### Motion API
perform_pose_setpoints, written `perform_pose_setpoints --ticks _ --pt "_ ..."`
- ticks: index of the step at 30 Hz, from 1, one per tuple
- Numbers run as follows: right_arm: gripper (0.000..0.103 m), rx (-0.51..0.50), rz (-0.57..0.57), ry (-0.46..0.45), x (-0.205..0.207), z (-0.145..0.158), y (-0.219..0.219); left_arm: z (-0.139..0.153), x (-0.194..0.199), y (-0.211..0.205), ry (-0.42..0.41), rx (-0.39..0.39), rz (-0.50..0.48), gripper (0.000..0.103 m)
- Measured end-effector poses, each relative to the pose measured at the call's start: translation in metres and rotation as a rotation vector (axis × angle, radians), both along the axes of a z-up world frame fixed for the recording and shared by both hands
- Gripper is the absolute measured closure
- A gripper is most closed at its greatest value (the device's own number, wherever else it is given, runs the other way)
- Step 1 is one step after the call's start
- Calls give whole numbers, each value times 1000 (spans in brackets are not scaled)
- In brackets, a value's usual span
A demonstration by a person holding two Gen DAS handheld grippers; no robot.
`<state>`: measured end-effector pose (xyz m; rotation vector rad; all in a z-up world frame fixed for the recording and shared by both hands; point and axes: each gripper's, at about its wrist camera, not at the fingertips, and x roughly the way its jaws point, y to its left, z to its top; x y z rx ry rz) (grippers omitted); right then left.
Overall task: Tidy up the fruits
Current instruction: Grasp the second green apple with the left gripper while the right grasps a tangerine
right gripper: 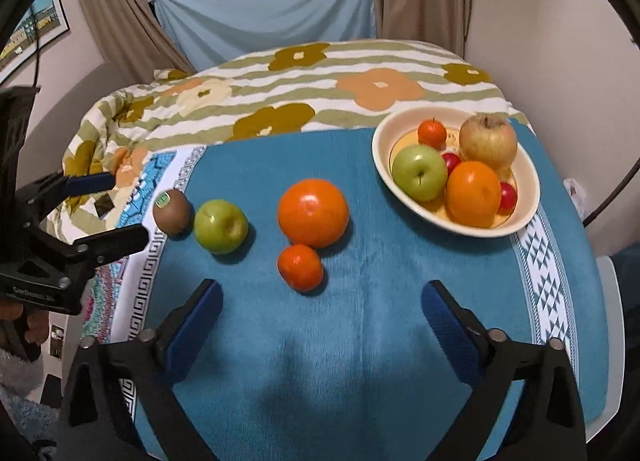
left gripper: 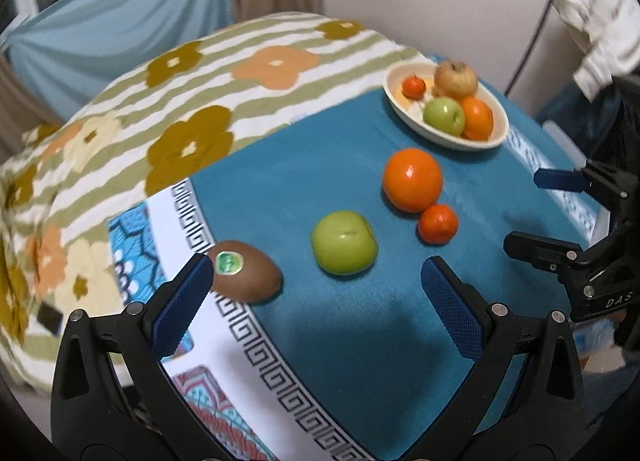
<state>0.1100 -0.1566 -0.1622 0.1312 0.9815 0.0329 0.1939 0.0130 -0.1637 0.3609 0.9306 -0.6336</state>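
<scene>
Item: loose fruit on a blue cloth [right gripper: 360, 341], four pieces — kiwi [right gripper: 171, 213] at the patterned border, green apple [right gripper: 221, 225] just beside it, large orange [right gripper: 313, 213] with a small mandarin [right gripper: 300, 267] touching or nearly so. Bowl [right gripper: 528, 197] stood at the far right, already holding an apple, an orange and several smaller fruits. Left gripper [left gripper: 318, 293] and right gripper [right gripper: 322, 309] both hung wide open, holding nothing, above the cloth. Risks, as judged: the round fruit would roll if nudged by a finger; the kiwi lay nearest the edge; a heaped bowl might shed fruit when more was added.
</scene>
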Motion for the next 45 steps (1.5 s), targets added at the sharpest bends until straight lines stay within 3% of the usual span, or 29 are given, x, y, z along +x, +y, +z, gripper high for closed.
perform_pose_setpoints --ticks 9,13,14,19,21,25,30,34,43,45 --pt "11 10 -10 50 9 -29 -2 -34 8 -33 -30 103 -130 11" --pt "27 26 9 78 16 -40 0 -47 13 -44 -17 138 -165 17" --pt "27 22 17 80 18 -42 1 -50 14 -46 -9 144 -172 22" --pt "30 13 48 74 24 -45 8 -60 17 -53 2 161 -192 24" --pt "35 15 60 73 27 -46 10 -63 18 -55 0 174 -193 42" --pt "43 12 80 77 32 -50 14 -64 19 -55 4 173 -197 43" --pt "45 11 97 66 35 -49 17 -63 18 -50 31 162 -168 43" --pt "54 9 121 61 38 -49 19 -62 16 -46 45 159 -142 43" --pt "57 11 158 37 42 -50 20 -62 16 -45 58 147 -102 43" --pt "66 12 166 36 43 -51 21 -63 16 -45 59 146 -96 43"
